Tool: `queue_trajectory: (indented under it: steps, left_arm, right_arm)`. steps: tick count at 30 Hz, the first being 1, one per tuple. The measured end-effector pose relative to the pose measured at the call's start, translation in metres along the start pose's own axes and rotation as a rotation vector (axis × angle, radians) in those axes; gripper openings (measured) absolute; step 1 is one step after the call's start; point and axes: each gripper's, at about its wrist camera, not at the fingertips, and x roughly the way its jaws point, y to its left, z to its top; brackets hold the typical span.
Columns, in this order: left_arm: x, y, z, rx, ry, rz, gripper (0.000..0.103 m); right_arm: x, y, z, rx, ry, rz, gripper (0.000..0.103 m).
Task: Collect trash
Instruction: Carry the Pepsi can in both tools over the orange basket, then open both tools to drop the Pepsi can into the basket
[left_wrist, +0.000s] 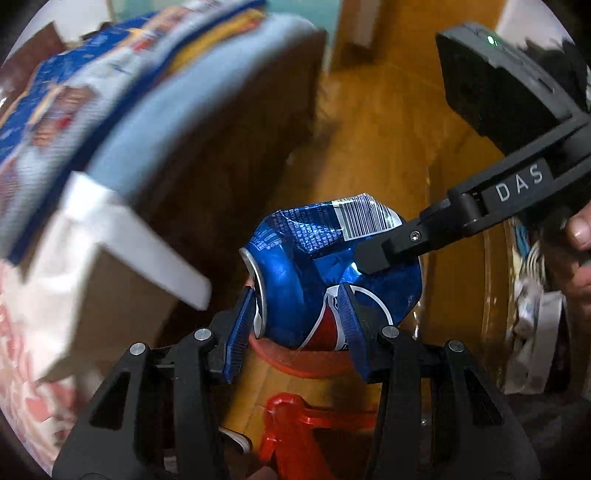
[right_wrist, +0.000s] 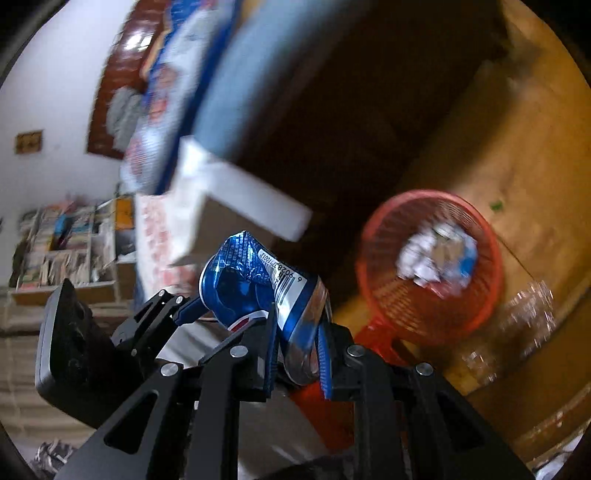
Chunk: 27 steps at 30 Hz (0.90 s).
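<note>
Both the left gripper (left_wrist: 301, 325) and right gripper (right_wrist: 295, 354) pinch one crushed blue aluminium cola can (left_wrist: 325, 273); light, thin-walled, dents easily, so hold its flattened middle

Blurred basket (right_wrist: 430, 266) contents (right_wrist: 436, 258)

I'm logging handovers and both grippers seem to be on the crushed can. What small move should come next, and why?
Probably open the left gripper. The right gripper also clamps the can, and the red basket lies on its side, so the right could carry it there alone.
</note>
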Motion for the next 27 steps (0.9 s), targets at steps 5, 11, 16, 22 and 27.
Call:
queue_trajectory:
  steps: [5,11,16,22,27]
  left_arm:
    - [0.055,-0.025,-0.006,0.057,0.088,-0.012,0.047]
    - [0.107,-0.034,-0.014,0.057,0.15,-0.039,0.047]
    - [0.148,-0.043,-0.026,0.08,0.216,-0.005,0.047]
    - [0.184,-0.021,-0.037,0.027,0.288,0.066,0.047]
    - [0.195,-0.006,-0.038,-0.019,0.307,0.082,0.047]
  right_arm:
    - [0.03,-0.057,-0.007,0.1,0.029,-0.035,0.019]
    - [0.067,-0.09,-0.007,0.164,0.041,-0.082,0.019]
    - [0.099,-0.122,-0.004,0.212,0.051,-0.121,0.019]
    - [0.125,-0.159,0.008,0.248,0.021,-0.167,0.019]
    - [0.146,-0.183,0.019,0.296,0.015,-0.183,0.019]
